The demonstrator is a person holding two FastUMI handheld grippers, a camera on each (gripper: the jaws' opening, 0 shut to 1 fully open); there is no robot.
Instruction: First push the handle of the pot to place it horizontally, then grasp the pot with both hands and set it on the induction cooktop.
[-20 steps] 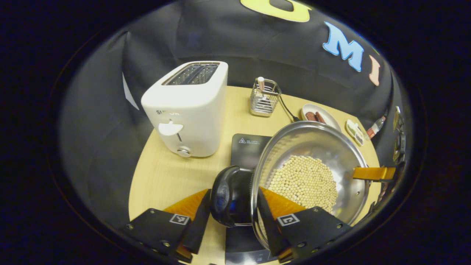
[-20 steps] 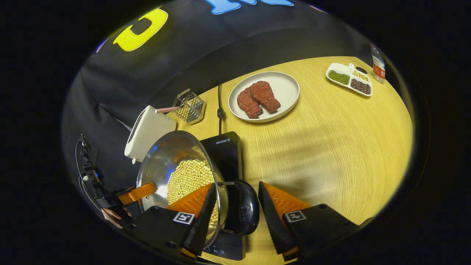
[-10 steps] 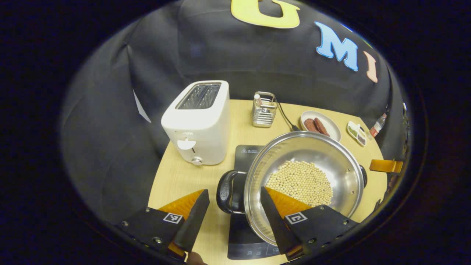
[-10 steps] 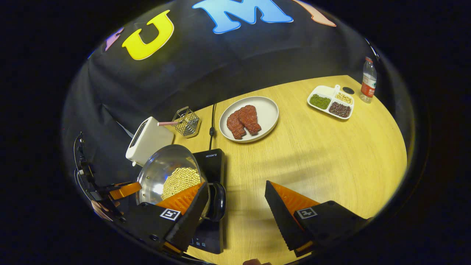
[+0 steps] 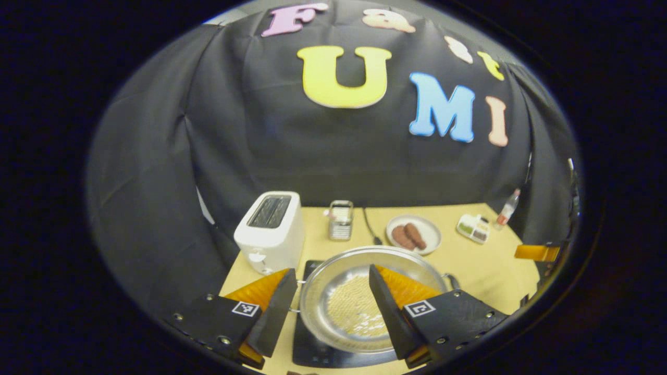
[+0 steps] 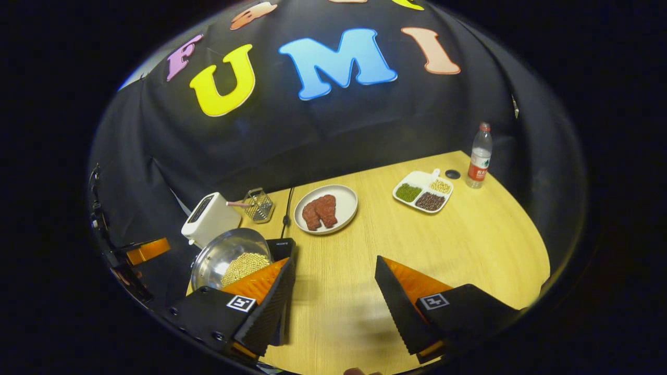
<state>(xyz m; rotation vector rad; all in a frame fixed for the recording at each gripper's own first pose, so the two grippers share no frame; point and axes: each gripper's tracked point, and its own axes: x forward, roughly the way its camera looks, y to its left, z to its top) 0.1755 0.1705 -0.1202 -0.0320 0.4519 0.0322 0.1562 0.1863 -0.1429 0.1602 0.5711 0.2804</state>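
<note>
Both grippers have let go of the pot's handles and pulled back since 1 second ago. The pot (image 5: 359,307), with pale beans inside, sits on the black cooktop (image 5: 312,354) on the table (image 6: 417,250). The left gripper (image 5: 329,307) and the right gripper (image 6: 333,302) both gape wide, grasping nothing. The right gripper view shows 2 meat pieces on a plate (image 6: 344,203); the left gripper view looks down the toaster (image 5: 270,232) slots.

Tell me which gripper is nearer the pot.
Left. The left gripper hangs open right above the pot; the right gripper, also open, sits off to the pot's side over bare table.
</note>
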